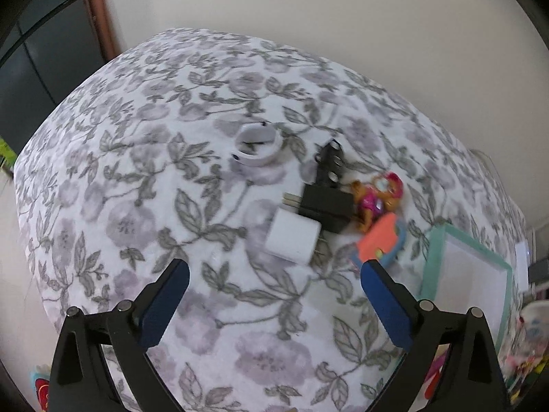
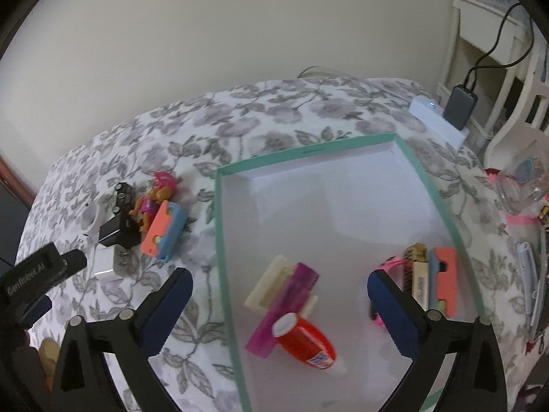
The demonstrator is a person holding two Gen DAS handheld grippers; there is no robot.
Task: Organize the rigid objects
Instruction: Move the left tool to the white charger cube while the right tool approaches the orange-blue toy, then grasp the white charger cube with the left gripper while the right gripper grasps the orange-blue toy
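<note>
On the floral bedspread lie a white charger cube (image 1: 293, 240), a black charger (image 1: 327, 206), a black clip-like piece (image 1: 330, 161), a white ring (image 1: 258, 144), a pink toy figure (image 1: 375, 199) and a coral-and-blue block (image 1: 381, 240). My left gripper (image 1: 274, 274) is open and empty, just short of the white cube. A white tray with a teal rim (image 2: 219, 240) holds a purple bar (image 2: 284, 309), a cream piece (image 2: 271, 281), a red glue bottle (image 2: 305, 340), a brush (image 2: 418, 274) and a coral block (image 2: 446, 278). My right gripper (image 2: 279, 292) is open and empty above the tray.
The tray's corner shows at the right of the left wrist view (image 1: 432, 261). A white box (image 2: 435, 120) with a dark power bank (image 2: 459, 106) and cable lies beyond the tray. Clear bags and small items (image 2: 521, 185) lie to the right. The left gripper's body (image 2: 34, 274) shows at left.
</note>
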